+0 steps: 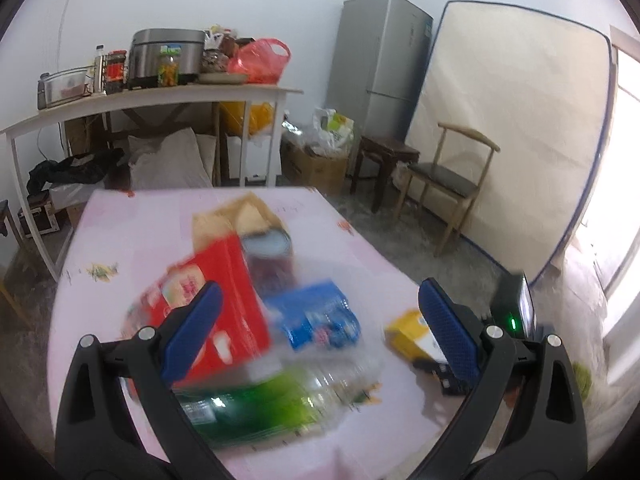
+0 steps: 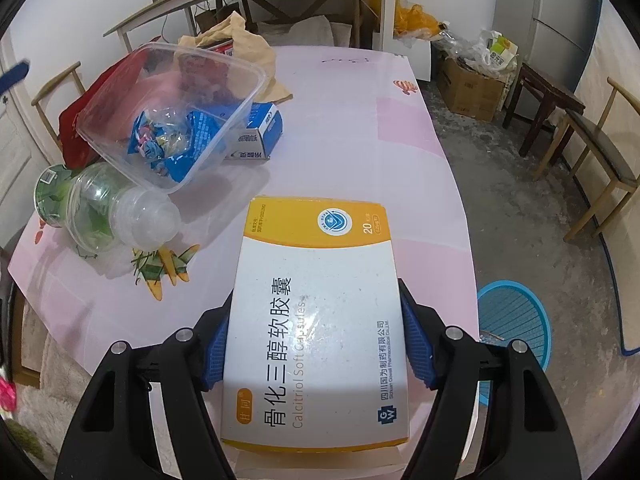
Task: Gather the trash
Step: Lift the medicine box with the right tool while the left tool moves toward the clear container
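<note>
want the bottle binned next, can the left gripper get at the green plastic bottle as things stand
Probably yes. The left gripper has its jaws wide open and empty, and the green plastic bottle lies on its side on the table just below them. The red box sits close behind, so approach from above.

Left gripper (image 1: 320, 320): black plastic arms, silver round screws at the pivots, blue cross-hatched pads (image 1: 196, 330) inside each finger. Right gripper (image 2: 316, 344): same black frame, silver screws, blue textured pads.

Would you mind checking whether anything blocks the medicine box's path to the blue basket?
Nothing visible does. The right gripper holds the medicine box over the table edge; the blue basket sits on the floor just right.
</note>
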Demonstrator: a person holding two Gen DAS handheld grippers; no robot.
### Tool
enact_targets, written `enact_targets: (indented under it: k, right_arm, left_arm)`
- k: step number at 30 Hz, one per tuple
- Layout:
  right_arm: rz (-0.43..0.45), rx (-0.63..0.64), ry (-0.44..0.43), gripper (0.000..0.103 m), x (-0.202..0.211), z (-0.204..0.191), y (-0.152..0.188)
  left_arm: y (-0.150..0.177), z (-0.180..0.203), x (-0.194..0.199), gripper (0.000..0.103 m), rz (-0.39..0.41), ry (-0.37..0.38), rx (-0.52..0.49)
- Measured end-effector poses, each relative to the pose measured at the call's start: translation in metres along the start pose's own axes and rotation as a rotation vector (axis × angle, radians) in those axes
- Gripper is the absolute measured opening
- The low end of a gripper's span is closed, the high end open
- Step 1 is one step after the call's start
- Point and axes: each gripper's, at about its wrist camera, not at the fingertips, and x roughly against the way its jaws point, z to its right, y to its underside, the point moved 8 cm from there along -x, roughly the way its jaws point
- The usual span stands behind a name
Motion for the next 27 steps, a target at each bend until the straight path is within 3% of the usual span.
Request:
enact_targets:
  k: [6, 11, 15, 21, 27]
  right_arm:
    - [0.009, -0.014, -0.011, 0.069, 0.000, 0.002, 0.000]
    - [0.013, -0.015, -0.011, 0.069, -0.002, 0.003, -0.001]
    - [0.014, -0.021, -0.018, 0.069, -0.003, 0.003, -0.001]
    - [0.015, -0.013, -0.015, 0.069, -0.003, 0.003, -0.001]
    - [0.012, -0.006, 0.001, 0.069, -0.004, 0.002, -0.002]
  left_arm:
    - [-0.040, -0.037, -0.007, 0.094, 0.009, 0.003, 0.084]
    - [-0.029, -0.054, -0.009, 0.094, -0.024, -0.005, 0.154]
    - [0.001, -0.037, -0.013, 0.094, -0.070, -0.043, 0.071]
    - [0.038, -0.013, -0.016, 0.094, -0.101, -0.174, -0.144]
    - [0.063, -0.023, -0.009, 0.094, -0.154, -0.306, -0.281]
